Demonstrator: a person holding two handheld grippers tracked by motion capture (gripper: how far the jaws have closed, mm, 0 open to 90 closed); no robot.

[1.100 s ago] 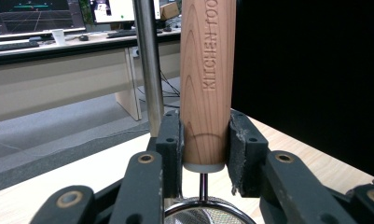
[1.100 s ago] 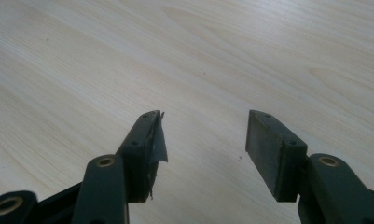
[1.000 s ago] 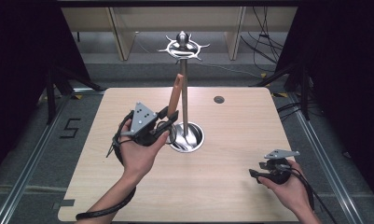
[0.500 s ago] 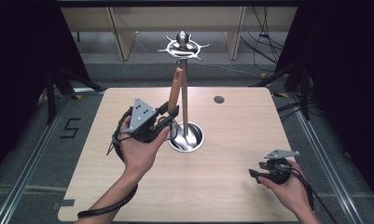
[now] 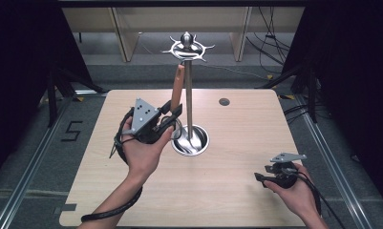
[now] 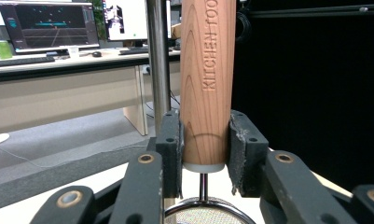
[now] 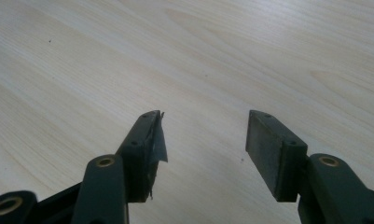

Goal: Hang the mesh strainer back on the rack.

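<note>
Pale wood-grain tabletop [image 5: 237, 191] in a dark-curtained bay, with desks and lit monitors [image 6: 47, 23] beyond the left tool. Left tool [image 6: 204, 156]: jaws pressed together on the lower end of a wooden handle [image 6: 208, 79] stamped "KITCHEN TOO…", held upright; below the jaws a thin metal shank runs down to a round wire-mesh head [image 6: 203, 217], so the utensil appears to be a strainer or skimmer. A steel stand pole [image 6: 157, 56] rises just behind the jaws on their left. In the high view the handle [image 5: 177, 88] stands beside the pole [image 5: 188, 100], its top below the hooked crown [image 5: 187, 47]; the round base [image 5: 191, 141] lies directly ahead of the left tool [image 5: 170, 114]. Right tool [image 7: 203, 140]: jaws spread, holding nothing, hovering over bare tabletop well to the right of the stand. Judged progress: utensil gripped and lifted alongside the rack; hanging it on a hook, if intended, is not yet done.
</note>
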